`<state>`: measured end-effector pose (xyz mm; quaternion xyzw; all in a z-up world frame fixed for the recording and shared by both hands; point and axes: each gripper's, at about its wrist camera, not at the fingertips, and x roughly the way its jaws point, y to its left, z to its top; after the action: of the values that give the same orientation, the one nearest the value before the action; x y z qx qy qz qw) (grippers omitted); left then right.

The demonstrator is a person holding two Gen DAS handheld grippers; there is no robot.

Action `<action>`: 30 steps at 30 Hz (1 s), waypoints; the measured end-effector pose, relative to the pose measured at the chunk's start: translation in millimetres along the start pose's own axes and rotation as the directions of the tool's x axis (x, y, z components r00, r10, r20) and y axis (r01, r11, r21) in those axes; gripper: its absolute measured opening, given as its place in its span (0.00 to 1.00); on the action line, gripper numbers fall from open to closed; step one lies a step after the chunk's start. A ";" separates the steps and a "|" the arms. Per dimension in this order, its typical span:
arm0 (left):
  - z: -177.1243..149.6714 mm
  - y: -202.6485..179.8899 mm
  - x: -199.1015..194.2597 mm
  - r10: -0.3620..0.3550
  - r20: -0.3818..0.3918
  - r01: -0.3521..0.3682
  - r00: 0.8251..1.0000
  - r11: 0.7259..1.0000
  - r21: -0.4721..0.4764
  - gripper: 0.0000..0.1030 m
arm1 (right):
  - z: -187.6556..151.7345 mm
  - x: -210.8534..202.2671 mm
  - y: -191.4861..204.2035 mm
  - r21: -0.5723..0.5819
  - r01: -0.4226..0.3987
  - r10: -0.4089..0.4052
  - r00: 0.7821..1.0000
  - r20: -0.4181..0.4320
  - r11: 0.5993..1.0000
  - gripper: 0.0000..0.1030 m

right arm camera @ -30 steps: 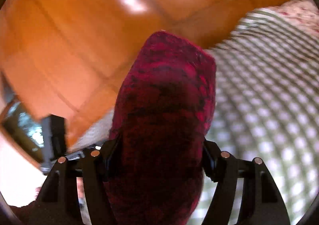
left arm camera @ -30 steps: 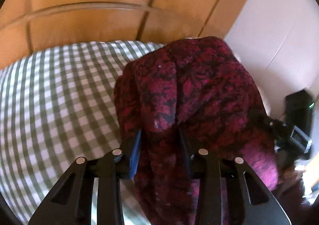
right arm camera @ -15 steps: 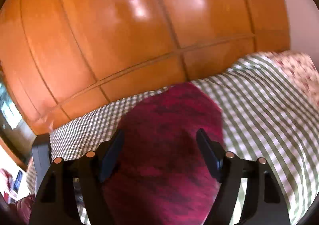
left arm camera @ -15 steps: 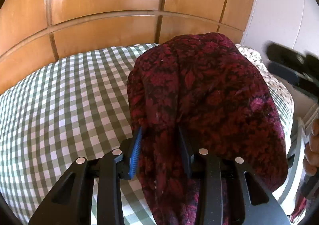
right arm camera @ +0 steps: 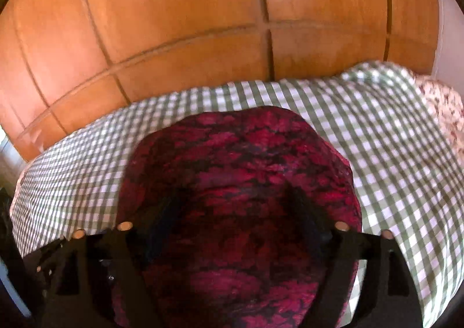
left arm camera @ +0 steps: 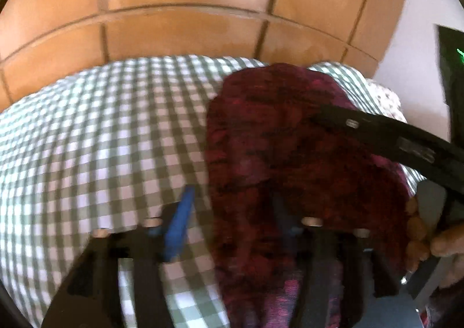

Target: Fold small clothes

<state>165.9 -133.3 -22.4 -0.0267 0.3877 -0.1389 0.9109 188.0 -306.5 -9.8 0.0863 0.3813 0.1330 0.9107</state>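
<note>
Garment [right arm camera: 240,183], dark red, lies on checked cloth [left arm camera: 101,130]. Left gripper [left arm camera: 229,212] and right gripper [right arm camera: 232,212] have just been opening, fabric loose between jaws. Withdraw straight back, avoiding snags.

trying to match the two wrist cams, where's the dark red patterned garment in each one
Left wrist view: the dark red patterned garment fills the centre-right, running down to the bottom edge.
Right wrist view: the garment sits bottom centre, wide and rounded.
Shared landmark: the green checked cloth under it, with the orange wooden panels behind.
</note>
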 end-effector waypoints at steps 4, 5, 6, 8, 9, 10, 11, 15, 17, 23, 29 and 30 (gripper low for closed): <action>-1.5 3.8 -10.3 -0.010 0.015 0.010 1.000 1.000 -0.028 0.69 | -6.1 -28.6 5.3 0.032 0.014 -0.016 0.998 0.060 0.999 0.91; -2.8 4.3 -15.5 -0.007 0.027 0.008 1.000 0.999 -0.031 0.71 | -10.0 -35.2 4.4 0.050 0.026 -0.030 0.997 0.076 0.998 0.91; -3.8 3.8 -19.1 -0.004 0.037 0.005 0.999 1.000 -0.029 0.72 | -12.0 -39.1 4.0 0.059 0.033 -0.038 0.996 0.083 0.998 0.91; -5.1 0.9 -26.9 0.016 0.061 -0.015 0.998 1.000 -0.017 0.75 | -18.0 -51.7 2.8 0.088 0.054 -0.063 0.993 0.103 0.995 0.92; -6.1 -0.2 -30.4 0.027 0.072 -0.026 0.997 1.000 -0.011 0.77 | -22.7 -57.0 1.5 0.106 0.073 -0.084 0.990 0.109 0.992 0.93; -8.1 -0.4 -34.4 0.033 0.079 -0.033 0.996 0.999 -0.010 0.77 | -27.6 -59.8 0.2 0.116 0.093 -0.106 0.988 0.109 0.989 0.93; -8.9 -0.6 -36.7 0.035 0.081 -0.034 0.996 0.999 -0.012 0.77 | -30.3 -63.4 0.4 0.123 0.105 -0.119 0.987 0.111 0.987 0.93; -12.3 -2.3 -51.0 0.062 0.116 -0.061 0.991 0.998 -0.012 0.86 | -46.8 -83.6 3.5 0.133 0.158 -0.175 0.976 0.129 0.978 0.96; -15.2 -2.1 -58.2 0.068 0.127 -0.068 0.990 0.998 -0.008 0.87 | -55.1 -93.9 5.8 0.136 0.176 -0.195 0.971 0.138 0.975 0.98; -26.1 0.8 -83.6 0.115 0.152 -0.111 0.982 0.993 -0.032 0.91 | -85.1 -116.9 18.8 0.151 0.218 -0.238 0.962 0.130 0.964 0.98; -44.0 5.7 -105.6 0.152 0.157 -0.148 0.976 0.988 -0.042 0.93 | -116.7 -131.7 32.4 0.162 0.266 -0.288 0.948 0.137 0.950 0.98; -47.7 6.5 -109.4 0.157 0.165 -0.152 0.974 0.987 -0.044 0.96 | -121.2 -133.4 34.1 0.179 0.271 -0.297 0.945 0.136 0.946 0.98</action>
<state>61.1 -94.3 19.7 -0.0223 0.3126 -0.0590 0.9478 5.1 -308.5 4.4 0.1126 0.3240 -0.0380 0.9386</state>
